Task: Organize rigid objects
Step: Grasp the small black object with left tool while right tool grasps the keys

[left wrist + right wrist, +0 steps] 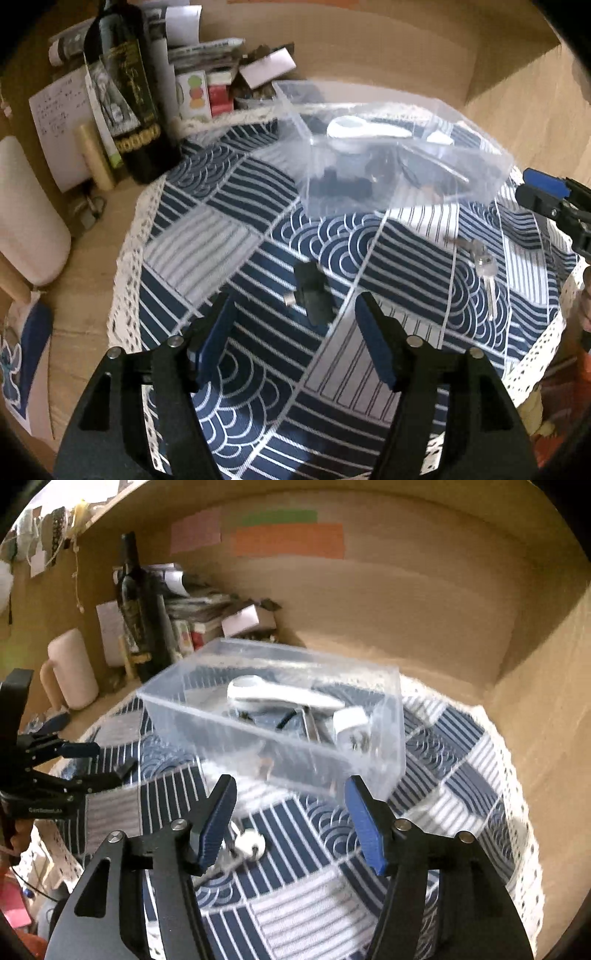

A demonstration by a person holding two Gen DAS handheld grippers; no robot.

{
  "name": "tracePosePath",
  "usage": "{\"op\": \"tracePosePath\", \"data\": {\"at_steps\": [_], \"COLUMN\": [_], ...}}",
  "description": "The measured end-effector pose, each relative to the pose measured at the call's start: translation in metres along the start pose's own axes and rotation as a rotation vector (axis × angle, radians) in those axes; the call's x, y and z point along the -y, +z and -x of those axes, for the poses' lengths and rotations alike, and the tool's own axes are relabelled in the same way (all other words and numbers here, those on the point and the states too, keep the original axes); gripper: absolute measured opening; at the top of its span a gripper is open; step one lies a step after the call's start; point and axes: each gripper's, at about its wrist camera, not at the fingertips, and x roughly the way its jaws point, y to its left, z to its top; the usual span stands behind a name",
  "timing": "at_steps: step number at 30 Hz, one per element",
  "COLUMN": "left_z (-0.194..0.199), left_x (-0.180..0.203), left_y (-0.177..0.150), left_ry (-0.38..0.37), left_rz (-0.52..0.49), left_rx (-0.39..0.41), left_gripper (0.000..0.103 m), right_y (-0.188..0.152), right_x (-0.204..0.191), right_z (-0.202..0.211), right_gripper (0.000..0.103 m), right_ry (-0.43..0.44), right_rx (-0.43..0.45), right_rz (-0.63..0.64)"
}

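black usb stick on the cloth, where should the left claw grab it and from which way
Grip the black usb stick across its narrow sides near mid-body, coming straight down from above. It lies flat on the patterned cloth, long axis running away from the open left claw, so the fingers already straddle its width. A metal plug seems to jut from its left side; blur hides the detail.

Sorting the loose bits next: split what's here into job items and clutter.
Job: clear plastic box, small black plastic part, silver metal keys, white round knob.
Clutter: dark wine bottle, stacked papers, pale pink mug.
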Motion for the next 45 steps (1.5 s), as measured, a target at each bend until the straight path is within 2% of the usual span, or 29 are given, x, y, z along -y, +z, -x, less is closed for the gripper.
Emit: {"op": "tracePosePath", "data": {"at_steps": [6,11,14,16,17,19,21,23,24,34,42,43,45], "left_z": [-0.006,-0.012,-0.013,-0.012,-0.012,-0.011,-0.010,-0.008,-0.007,0.018,0.042,0.046,0.052], "left_x": [0.004,0.010,0.012,0.012,0.012,0.015,0.016,0.015,0.014,0.021,0.025,0.026,0.027], "left_y": [-0.001,0.004,0.004,0.003,0.002,0.001,-0.001,-0.001,-0.001,0.004,0.022,0.025,0.032], "left_ry": [-0.006,-0.013,-0.009,-0.016,-0.009,0.008,0.008,-0.012,-0.017,-0.040,-0.050,-0.050,-0.052], "left_rz": [-0.011,-0.034,-0.043,-0.047,-0.051,-0.067,-0.067,-0.055,-0.053,-0.026,-0.018,-0.019,-0.019], "left_rx": [-0.005,-0.005,0.011,0.022,0.026,0.038,0.044,0.045,0.047,0.116,0.200,0.217,0.242], "left_gripper": [0.067,0.055,0.044,0.028,0.025,0.025,0.025,0.025,0.025,0.025,0.025,0.025,0.025], "right_y": [-0.022,-0.033,-0.036,-0.038,-0.038,-0.040,-0.041,-0.041,-0.042,-0.045,-0.031,-0.029,-0.022], "right_x": [-0.003,-0.015,-0.024,-0.030,-0.033,-0.039,-0.043,-0.043,-0.042,-0.026,-0.008,-0.006,-0.001], "right_z": [-0.009,-0.023,-0.030,-0.035,-0.038,-0.040,-0.039,-0.037,-0.037,-0.026,0.002,0.005,0.009], "right_gripper": [0.059,0.059,0.059,0.059,0.059,0.058,0.048,0.026,0.024,0.023,0.022,0.003,0.003], "right_ry": [0.025,0.055,0.075,0.085,0.083,0.051,0.033,0.019,0.015,0.011,-0.012,-0.009,0.003], "right_rx": [-0.069,-0.124,-0.145,-0.160,-0.165,-0.162,-0.153,-0.152,-0.152,-0.113,-0.022,-0.012,0.005], "right_rz": [-0.039,-0.046,-0.049,-0.045,-0.041,-0.015,0.005,0.013,0.018,-0.021,-0.055,-0.060,-0.072]}}
